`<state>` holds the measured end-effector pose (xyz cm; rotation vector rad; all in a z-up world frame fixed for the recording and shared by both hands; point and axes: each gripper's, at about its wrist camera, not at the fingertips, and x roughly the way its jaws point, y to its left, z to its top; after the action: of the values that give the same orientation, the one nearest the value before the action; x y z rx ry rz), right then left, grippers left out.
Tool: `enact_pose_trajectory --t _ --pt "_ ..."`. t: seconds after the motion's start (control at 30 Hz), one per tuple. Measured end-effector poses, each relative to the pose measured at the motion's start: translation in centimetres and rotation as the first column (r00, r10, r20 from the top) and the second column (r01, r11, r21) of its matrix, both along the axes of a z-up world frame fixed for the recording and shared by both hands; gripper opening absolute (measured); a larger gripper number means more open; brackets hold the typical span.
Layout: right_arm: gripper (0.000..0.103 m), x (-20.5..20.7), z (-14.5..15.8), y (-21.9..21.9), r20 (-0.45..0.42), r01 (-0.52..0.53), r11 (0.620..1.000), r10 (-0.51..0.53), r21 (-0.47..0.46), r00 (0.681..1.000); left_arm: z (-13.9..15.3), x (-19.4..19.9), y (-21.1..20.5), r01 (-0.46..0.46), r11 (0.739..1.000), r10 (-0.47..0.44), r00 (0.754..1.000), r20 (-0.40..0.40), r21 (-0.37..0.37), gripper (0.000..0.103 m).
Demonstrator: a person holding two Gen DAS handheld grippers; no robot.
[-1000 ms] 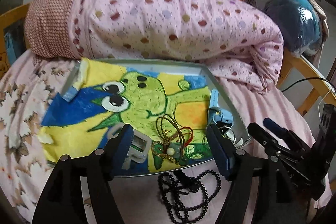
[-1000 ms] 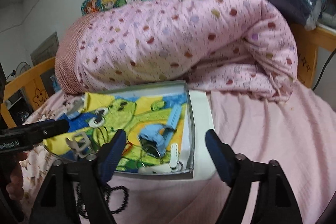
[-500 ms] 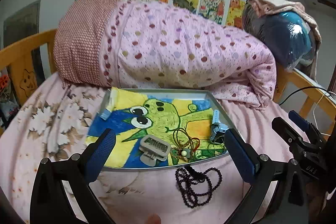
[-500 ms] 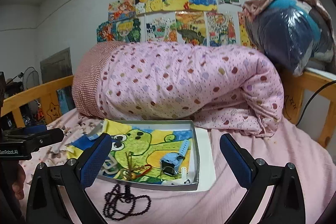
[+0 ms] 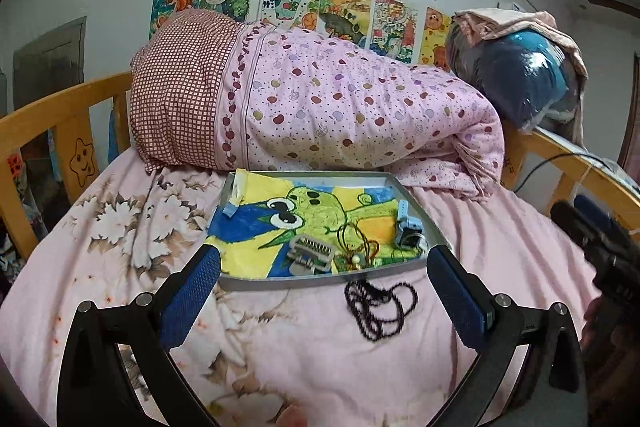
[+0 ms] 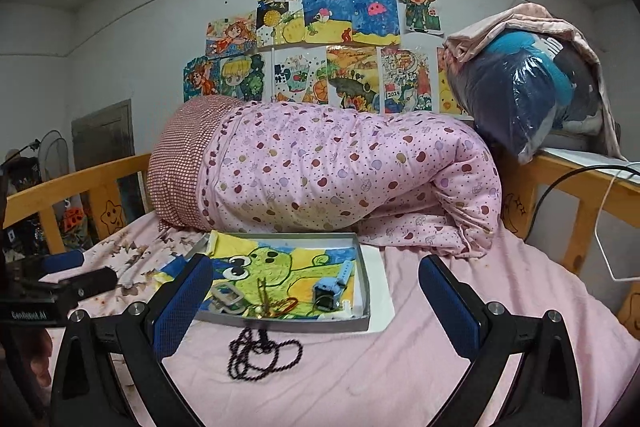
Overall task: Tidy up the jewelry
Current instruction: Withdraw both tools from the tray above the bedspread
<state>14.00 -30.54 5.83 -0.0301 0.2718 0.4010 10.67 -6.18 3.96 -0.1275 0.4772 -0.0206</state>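
The left gripper is spread wide with nothing between its blue pads, held above the pink bedsheet. Straight ahead of its fingertips lies the near rim of the grey tray, and a little to the right of centre, just short of that rim, a black bead necklace sits coiled on the sheet, outside the tray. Inside the tray, beyond the near rim, a grey hair clip rests on the frog drawing, with a tangle of red and gold cord carrying a pale bead just to its right, and a blue watch against the right wall.

The right gripper is likewise released and empty. The necklace lies just ahead and below its left finger; the tray stands beyond that, on a white sheet, holding the clip, the cord and the watch. Farther off, a rolled pink quilt lies across the bed behind the tray.
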Motion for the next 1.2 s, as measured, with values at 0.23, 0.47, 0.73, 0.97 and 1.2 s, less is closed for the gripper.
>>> enact_pose_trajectory --t 0.23,0.47,0.73,0.97,1.2 --pt "0.103 -2.6 -0.6 0.8 -0.040 0.004 0.999 -0.006 -0.037 0.999 -0.8 -3.0 0.3 0.017 1.000 -0.017 1.000 0.002 0.019 0.101" --pt "0.103 -3.3 -2.2 1.6 -0.120 0.008 0.997 -0.017 -0.074 0.993 -2.1 -4.8 1.7 0.007 1.000 -0.007 1.000 -0.018 0.006 0.101" --pt "0.103 -2.4 -4.7 2.4 -0.210 -0.010 0.995 -0.012 -0.102 0.978 -4.0 -5.5 2.6 -0.015 0.999 0.017 0.998 -0.068 0.028 0.101" --pt "0.103 -2.2 -5.9 3.0 -0.255 -0.034 0.991 0.000 -0.126 0.967 -5.2 -5.3 2.3 -0.011 0.999 0.016 0.994 -0.111 0.043 0.101" --pt "0.103 -1.7 -6.5 2.8 -0.298 -0.017 0.992 -0.022 -0.128 0.954 -6.2 -5.1 2.1 -0.003 0.999 0.010 0.989 -0.145 0.051 0.101"
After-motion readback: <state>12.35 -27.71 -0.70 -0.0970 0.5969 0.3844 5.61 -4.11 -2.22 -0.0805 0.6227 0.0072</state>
